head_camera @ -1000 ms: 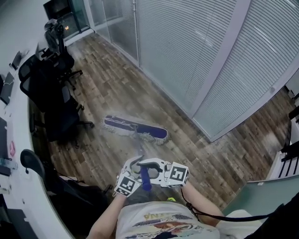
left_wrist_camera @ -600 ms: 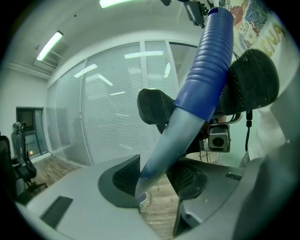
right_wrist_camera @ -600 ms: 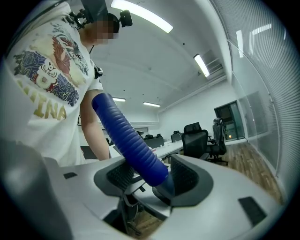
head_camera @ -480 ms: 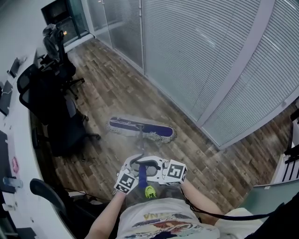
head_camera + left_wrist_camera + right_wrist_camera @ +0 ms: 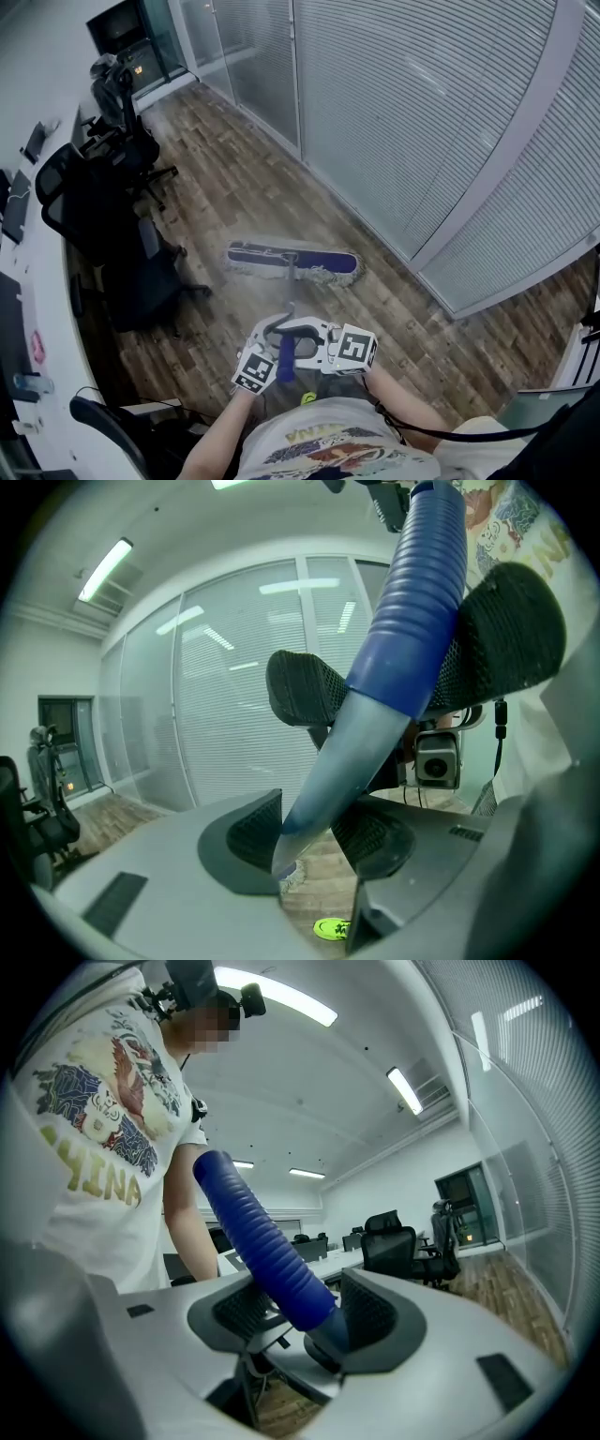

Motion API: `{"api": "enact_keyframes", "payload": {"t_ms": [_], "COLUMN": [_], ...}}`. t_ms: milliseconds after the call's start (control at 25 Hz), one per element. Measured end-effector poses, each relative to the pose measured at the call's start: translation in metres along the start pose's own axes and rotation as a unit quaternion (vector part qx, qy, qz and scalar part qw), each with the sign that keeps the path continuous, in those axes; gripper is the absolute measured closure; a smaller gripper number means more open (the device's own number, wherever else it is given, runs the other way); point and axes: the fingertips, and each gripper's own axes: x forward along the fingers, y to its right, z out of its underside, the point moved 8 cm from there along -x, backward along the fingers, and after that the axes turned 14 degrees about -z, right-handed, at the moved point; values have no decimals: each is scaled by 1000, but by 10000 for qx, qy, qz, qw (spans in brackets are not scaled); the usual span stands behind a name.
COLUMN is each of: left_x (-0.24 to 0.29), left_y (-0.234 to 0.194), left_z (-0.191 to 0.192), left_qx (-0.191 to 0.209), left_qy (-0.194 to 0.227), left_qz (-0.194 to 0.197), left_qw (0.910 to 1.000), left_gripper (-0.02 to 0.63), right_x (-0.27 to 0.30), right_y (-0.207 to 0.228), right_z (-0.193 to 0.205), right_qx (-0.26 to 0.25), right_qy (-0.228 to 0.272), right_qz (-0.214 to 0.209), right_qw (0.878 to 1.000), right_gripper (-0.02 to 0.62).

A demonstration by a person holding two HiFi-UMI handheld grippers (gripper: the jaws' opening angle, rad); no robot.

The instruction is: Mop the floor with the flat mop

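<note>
The flat mop head, blue with a white fringe, lies on the wood-plank floor ahead of me. Its silver pole rises to a blue ribbed grip at my waist. My left gripper comes in from the left and is shut on the mop handle; its jaws sit either side of the silver pole just below the grip. From the right, my right gripper is shut on the ribbed grip, with a pad on each side.
A glass partition with blinds runs along the right of the floor. Black office chairs and a long white desk line the left side. A neon-green shoe shows below the grippers.
The whole view has advanced along the glass wall. The mop head has slid forward over the floor, and the chairs have dropped back to the left. Both grippers keep their hold.
</note>
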Motion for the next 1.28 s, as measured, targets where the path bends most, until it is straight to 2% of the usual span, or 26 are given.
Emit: {"api": "enact_keyframes", "payload": {"t_ms": [440, 800, 1080, 1280], "left_x": [143, 246, 294, 306], "left_y": [-97, -159, -194, -200], "left_z": [-32, -53, -51, -50], "left_qx": [-74, -83, -154, -195], "left_qy": [-140, -210, -239, -243], "left_qz": [-222, -364, -477, -506], "left_qw": [9996, 9991, 9985, 9982], "left_gripper": [462, 460, 460, 459], "right_x": [-69, -122, -140, -147], "right_y": [164, 274, 331, 343], "right_z": [-31, -50, -49, -47], "right_qx": [31, 12, -4, 8], "right_qy": [60, 113, 157, 195], "right_qz": [-265, -400, -488, -419], "right_qw": [9996, 9991, 9987, 9989], "right_gripper": [367, 365, 365, 364]}}
